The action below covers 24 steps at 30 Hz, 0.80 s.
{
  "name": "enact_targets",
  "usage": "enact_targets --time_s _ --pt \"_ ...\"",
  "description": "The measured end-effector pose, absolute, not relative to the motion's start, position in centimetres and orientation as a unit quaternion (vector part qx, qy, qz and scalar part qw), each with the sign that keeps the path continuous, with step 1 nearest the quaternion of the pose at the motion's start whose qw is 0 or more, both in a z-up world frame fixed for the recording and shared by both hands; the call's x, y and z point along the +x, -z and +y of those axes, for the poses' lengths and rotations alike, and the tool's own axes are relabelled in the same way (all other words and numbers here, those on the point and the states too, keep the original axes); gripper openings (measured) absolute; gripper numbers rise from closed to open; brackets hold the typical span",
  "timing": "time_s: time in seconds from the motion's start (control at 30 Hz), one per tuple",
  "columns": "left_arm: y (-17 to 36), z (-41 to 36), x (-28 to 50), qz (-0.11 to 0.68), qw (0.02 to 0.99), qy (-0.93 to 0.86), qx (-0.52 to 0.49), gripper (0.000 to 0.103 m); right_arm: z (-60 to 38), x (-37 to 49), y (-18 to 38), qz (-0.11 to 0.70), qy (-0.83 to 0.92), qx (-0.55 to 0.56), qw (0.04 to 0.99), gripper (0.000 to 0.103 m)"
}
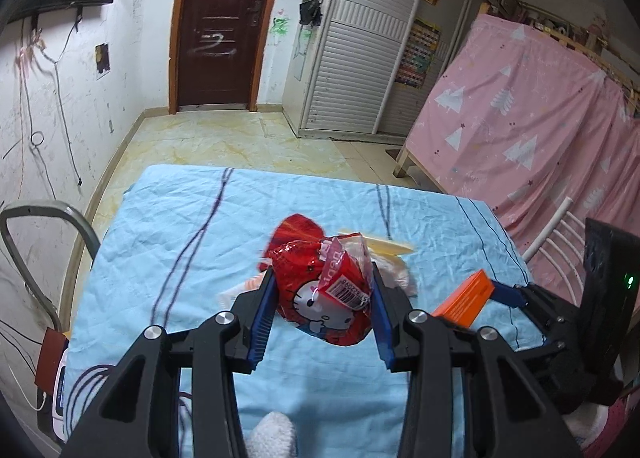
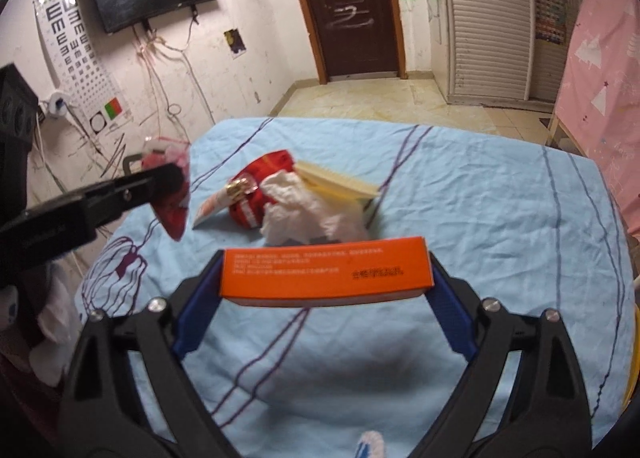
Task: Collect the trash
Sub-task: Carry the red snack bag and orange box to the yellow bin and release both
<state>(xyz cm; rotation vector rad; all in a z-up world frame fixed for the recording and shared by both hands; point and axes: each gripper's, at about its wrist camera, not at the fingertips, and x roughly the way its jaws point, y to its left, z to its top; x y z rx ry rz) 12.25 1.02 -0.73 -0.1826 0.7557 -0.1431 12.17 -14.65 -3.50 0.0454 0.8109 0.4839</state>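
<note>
My left gripper [image 1: 323,278] is shut on a red Hello Kitty snack wrapper [image 1: 326,294] and holds it above the blue bedsheet [image 1: 168,226]. My right gripper [image 2: 326,272] is shut on an orange box [image 2: 326,272], gripped by its two ends and held above the sheet. In the left wrist view the orange box [image 1: 464,300] and right gripper show at the right. In the right wrist view the left gripper [image 2: 168,178] with the red wrapper [image 2: 174,214] shows at the left. A pile stays on the sheet: a red packet [image 2: 256,186], crumpled white tissue [image 2: 304,206] and a cream comb-like piece [image 2: 340,182].
The sheet covers a table or bed with drop-offs on all sides. A grey chair frame [image 1: 36,226] stands left of it. A pink curtain [image 1: 540,126] hangs at the right. A brown door [image 1: 224,22] and tiled floor [image 1: 224,138] lie beyond.
</note>
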Motion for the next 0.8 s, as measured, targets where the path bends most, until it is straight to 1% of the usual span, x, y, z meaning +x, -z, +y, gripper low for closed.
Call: enact_targets --time_s 0.5,0.8 --pt "-0.4 -6.2 12.6 0.372 0.924 0.087 -0.029 0.033 -23.8 11.6 2.3 0.349 -0.19 0.081 0.914 0.09" --pt "-1.0 -11.8 13.4 0.374 0.921 0.114 0.012 0.033 -30.1 11.0 2.1 0.329 -0.157 0.123 0.923 0.09"
